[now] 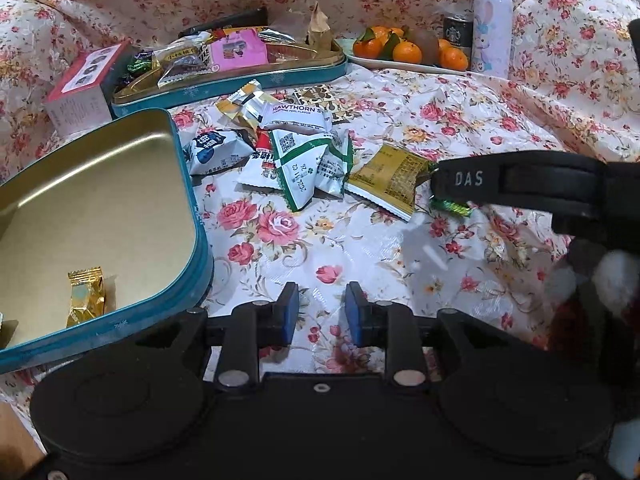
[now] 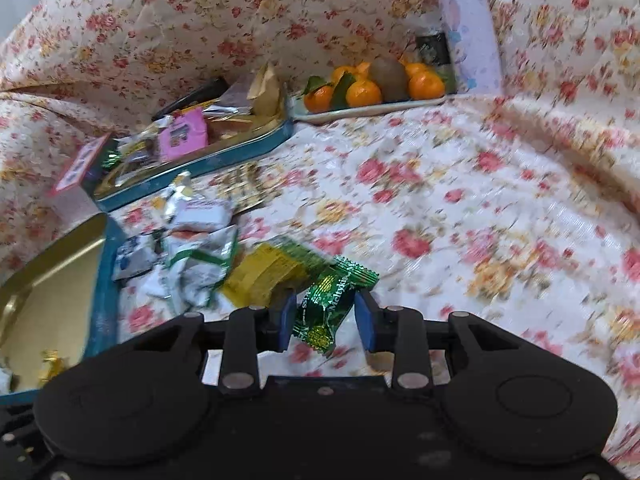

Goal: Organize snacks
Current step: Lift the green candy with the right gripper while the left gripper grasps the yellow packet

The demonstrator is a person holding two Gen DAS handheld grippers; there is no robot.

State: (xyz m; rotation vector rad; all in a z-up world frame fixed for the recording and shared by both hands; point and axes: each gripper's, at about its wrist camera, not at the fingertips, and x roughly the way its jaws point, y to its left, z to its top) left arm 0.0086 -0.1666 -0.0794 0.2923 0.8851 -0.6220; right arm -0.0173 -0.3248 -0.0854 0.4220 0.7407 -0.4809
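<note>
The near teal tin (image 1: 192,216), its gold inside almost bare, is the anchor here: one gold-wrapped candy (image 1: 85,296) lies in its near corner, and everything else sits off its right rim on the flowered cloth (image 1: 440,120). Just beside that rim is a heap of white snack packets (image 1: 296,148), with a yellow packet (image 1: 390,178) lying past them, farther from the tin. The left gripper (image 1: 322,312) hangs over bare cloth just off the tin's near right corner, its blue pads set a little apart with nothing between them. The right gripper (image 2: 325,314) is well to the right of the tin, beyond the yellow packet, and has a green foil candy (image 2: 326,306) between its pads; the wrapper fills the gap and looks pinched, tilted with one twisted end sticking up. Behind the tin, touching its far side, stands a small white and red box (image 1: 80,92), and next to that a second teal tin (image 1: 240,80) piled with mixed sweets. Farther back from it sit a tray of mandarins (image 1: 404,50) and a lilac bottle (image 1: 492,20).
</note>
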